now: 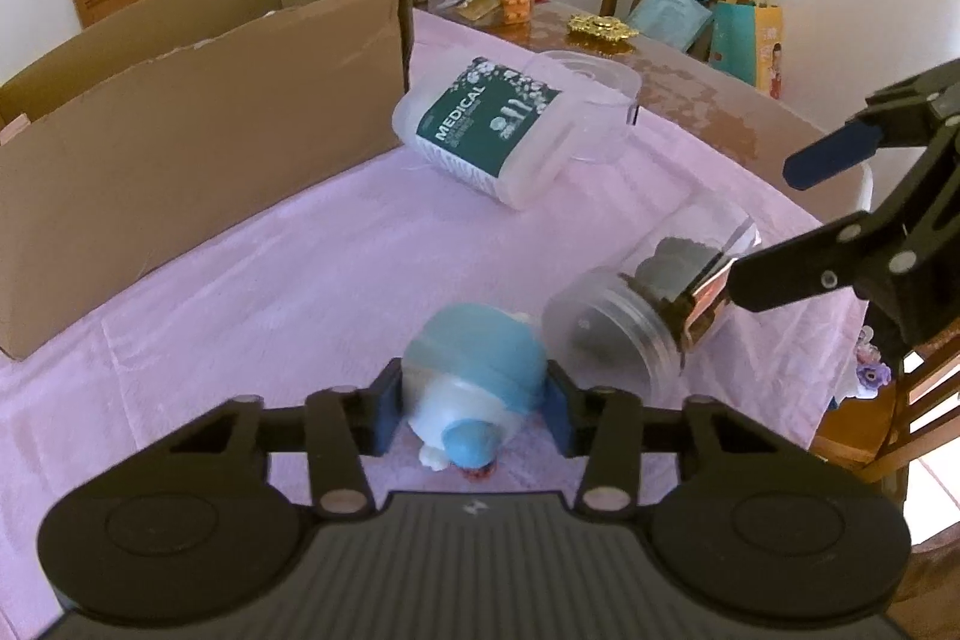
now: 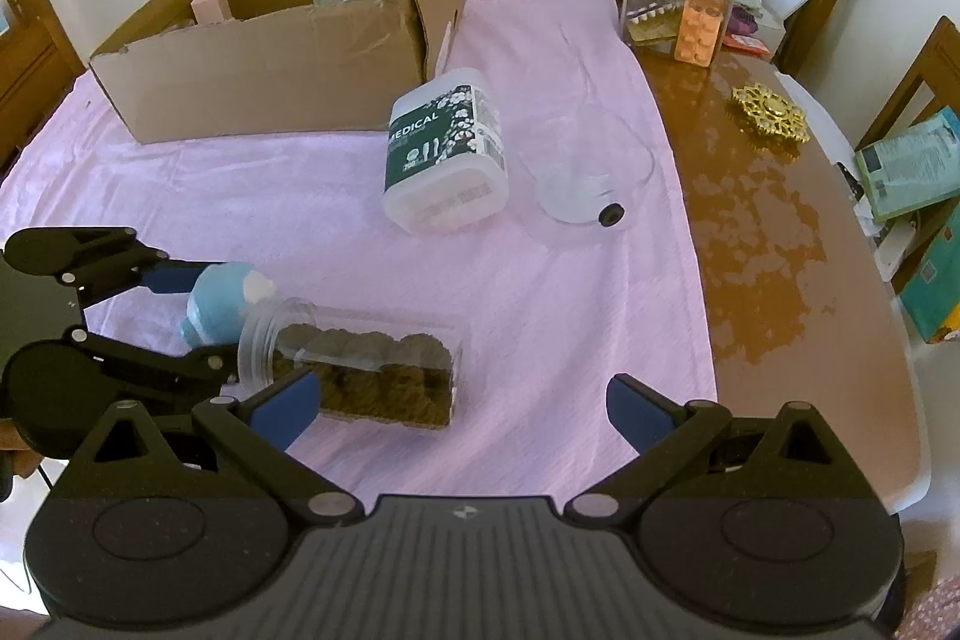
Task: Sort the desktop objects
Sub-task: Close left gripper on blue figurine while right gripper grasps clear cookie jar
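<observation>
Left gripper [image 1: 474, 400] clenched across blue-and-white bottle [image 1: 474, 376] mid-body near tabletop's near edge: light, smooth, likely slippery. Right gripper [image 2: 462, 409] released, empty.

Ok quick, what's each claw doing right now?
Left claw: closed on the blue bottle.
Right claw: open, holding nothing, near the clear jar.

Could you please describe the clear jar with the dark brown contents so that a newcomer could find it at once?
Start at the pink cloth and look to its near edge. There the clear jar lies on its side, beside the blue-and-white bottle in the left gripper. Unlike the white MEDICAL tub, it is see-through and packed with dark brown pieces.
</observation>
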{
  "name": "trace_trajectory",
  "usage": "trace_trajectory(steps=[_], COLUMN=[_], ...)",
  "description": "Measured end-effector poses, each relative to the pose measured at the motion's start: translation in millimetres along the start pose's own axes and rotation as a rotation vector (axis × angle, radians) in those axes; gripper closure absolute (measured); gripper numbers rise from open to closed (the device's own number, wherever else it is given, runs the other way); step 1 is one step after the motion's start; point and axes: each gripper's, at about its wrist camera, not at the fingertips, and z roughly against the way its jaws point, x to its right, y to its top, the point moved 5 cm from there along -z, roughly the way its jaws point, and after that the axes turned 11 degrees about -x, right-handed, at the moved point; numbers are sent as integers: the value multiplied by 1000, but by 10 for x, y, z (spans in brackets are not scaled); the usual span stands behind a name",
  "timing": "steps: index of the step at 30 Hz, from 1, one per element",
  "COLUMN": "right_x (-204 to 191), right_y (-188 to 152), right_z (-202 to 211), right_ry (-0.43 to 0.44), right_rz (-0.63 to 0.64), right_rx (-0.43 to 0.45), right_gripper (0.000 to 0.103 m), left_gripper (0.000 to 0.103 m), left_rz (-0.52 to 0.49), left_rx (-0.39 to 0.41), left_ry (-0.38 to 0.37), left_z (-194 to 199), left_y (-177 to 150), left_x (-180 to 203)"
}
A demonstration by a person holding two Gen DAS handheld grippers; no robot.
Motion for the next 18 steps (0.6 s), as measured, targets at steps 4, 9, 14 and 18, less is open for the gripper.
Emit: trace_trajectory(steps=[4,9,14,18], right_x=[-11,-70,-176,-287], right_y=[-3,0,18,31], right_z=[15,27,-119,-271], right_ry=[2,44,118,156], right_rz=[0,4,-5,-1], right_rx=[4,-2,-67,-114], right_gripper=[0,0,0,0], left_gripper=[58,58,58,58], left_rz=[8,28,47,54], left_rx=[1,-15,-25,-30], left_ry=[-9,-7,-6,-3], left_z=[25,56,91,114], left_y=[-33,-66,-119,-160], left_x=[-30,-112,-196,-247])
